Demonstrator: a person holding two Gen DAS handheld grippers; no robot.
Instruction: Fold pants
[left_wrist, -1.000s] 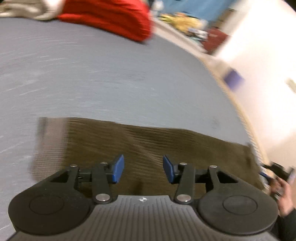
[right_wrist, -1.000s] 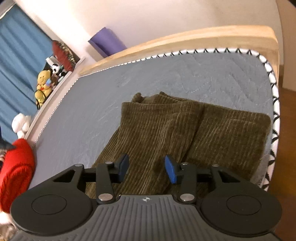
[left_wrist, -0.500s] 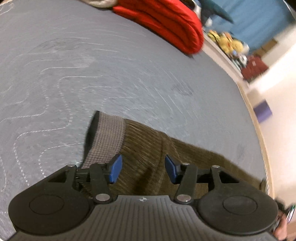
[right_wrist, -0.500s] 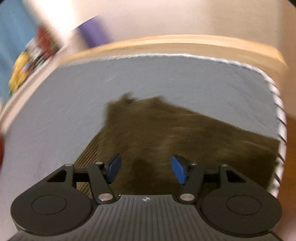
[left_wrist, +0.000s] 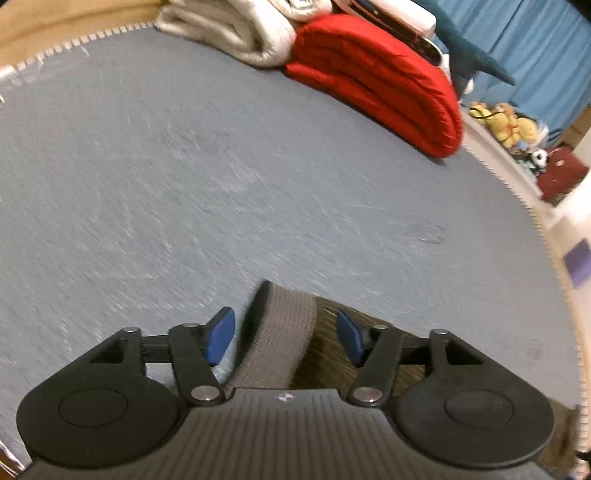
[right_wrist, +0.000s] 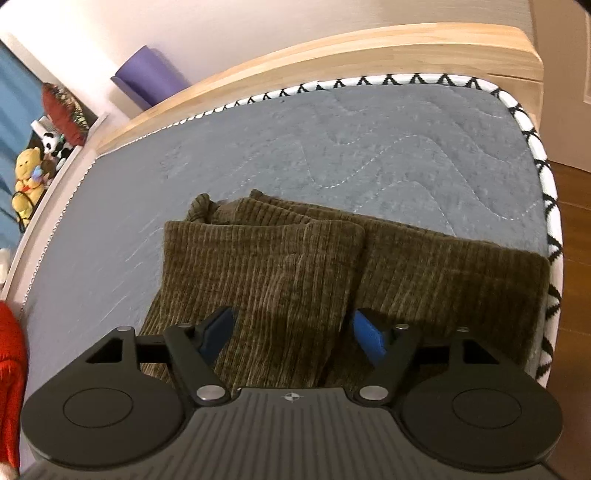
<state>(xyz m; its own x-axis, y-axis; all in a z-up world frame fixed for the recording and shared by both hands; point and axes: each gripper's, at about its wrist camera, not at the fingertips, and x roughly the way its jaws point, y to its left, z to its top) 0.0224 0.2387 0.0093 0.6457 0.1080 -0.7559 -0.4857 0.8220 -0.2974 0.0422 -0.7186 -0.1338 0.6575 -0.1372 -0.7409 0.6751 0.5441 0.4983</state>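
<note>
Grey quilted mattress (right_wrist: 369, 140) in a wooden bed frame (right_wrist: 369, 48) carries everything. Folded red blanket (left_wrist: 380, 77) and a white one (left_wrist: 236, 33) sit at 12 o'clock, far end, in the left view, well apart from the work.

Olive corduroy pants (right_wrist: 266, 266) lie near the mattress edge, already doubled: in the right view one layer sits on top of another, cuffs at about 11–12 o'clock from the fingers, long axis running roughly away from the camera, slightly toward 11.

Grey ribbed waistband (left_wrist: 284, 332) shows in the left view, its edge sitting just ahead at 12 o'clock, between the two blue pads and running back under the tool.

Left gripper (left_wrist: 282, 336): fingers spread, nothing held, straddling the waistband end; contact can't be told. Right gripper (right_wrist: 291, 332): fingers spread, empty, over the leg portion, top layer between the pads.

Judgement: left is the nearer hand to the waistband, right nearer the leg end; next fold likely brings one end along the long axis onto the other, so each needs to close on its end first.
</note>
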